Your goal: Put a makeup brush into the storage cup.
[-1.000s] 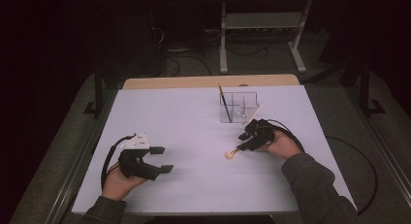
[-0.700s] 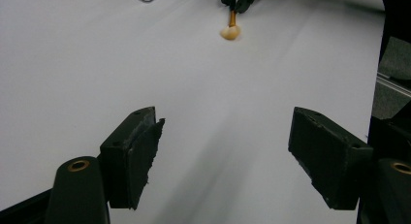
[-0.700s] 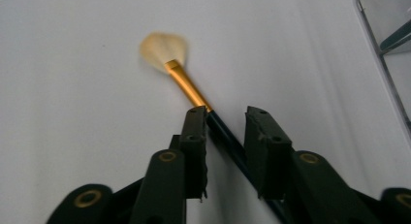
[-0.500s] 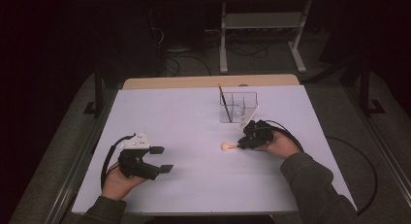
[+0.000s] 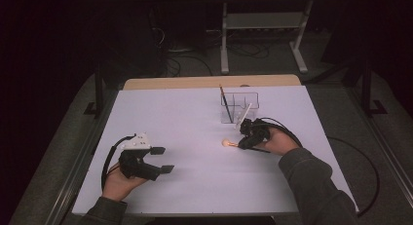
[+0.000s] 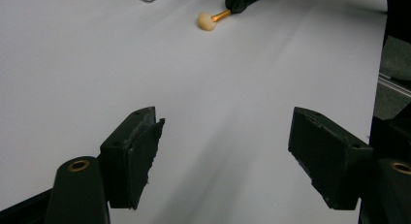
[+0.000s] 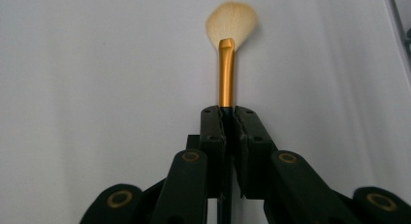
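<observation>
Clamping the gold ferrule of a makeup brush [image 7: 226, 71], the right gripper [image 5: 246, 141] has just been closing and its jaws now press together on the brush, whose pale fan of bristles juts out ahead of the fingertips and lies on the white table [image 5: 195, 113]. Just behind this gripper stands a clear organiser [image 5: 241, 105] holding a dark pencil [image 5: 225, 104]. Well apart, the left gripper [image 6: 225, 151] rests with jaws spread wide and nothing between them.

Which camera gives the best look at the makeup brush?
The right gripper view: the makeup brush lies close up, its gold ferrule clamped between the fingers. The high view shows it tiny; the left gripper view shows its head far off.
</observation>
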A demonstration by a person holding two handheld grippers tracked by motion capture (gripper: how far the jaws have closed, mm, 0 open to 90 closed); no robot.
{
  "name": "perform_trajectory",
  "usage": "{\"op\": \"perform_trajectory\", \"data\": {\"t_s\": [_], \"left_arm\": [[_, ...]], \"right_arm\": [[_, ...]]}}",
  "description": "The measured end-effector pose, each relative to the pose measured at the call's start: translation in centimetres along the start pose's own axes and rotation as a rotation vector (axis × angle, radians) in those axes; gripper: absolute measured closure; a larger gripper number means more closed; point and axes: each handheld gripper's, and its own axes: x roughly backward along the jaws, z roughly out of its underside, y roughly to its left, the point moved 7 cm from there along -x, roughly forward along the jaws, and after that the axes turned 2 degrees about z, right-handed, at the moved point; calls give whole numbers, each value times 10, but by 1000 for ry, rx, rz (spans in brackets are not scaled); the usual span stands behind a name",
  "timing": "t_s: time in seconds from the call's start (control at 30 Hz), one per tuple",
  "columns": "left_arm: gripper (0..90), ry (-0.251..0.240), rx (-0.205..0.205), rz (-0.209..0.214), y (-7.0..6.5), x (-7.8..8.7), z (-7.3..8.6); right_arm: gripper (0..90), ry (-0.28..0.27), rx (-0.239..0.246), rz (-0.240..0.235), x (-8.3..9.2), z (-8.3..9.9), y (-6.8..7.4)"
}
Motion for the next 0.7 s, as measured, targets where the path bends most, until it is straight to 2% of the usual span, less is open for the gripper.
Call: {"op": "perform_trajectory", "data": {"t_s": [0.43,0.6,0.7], "left_arm": [[257,-6,10,0,3,1,2],[257,-9,14,-2,3,3,2],[257,-13,15,-5,4,3,2]], "right_arm": [[829,-22,-60,-44,2,2,-3],[829,-24,-62,-48,3,4,-3],[829,-42,-61,-54,5,2,-1]]}}
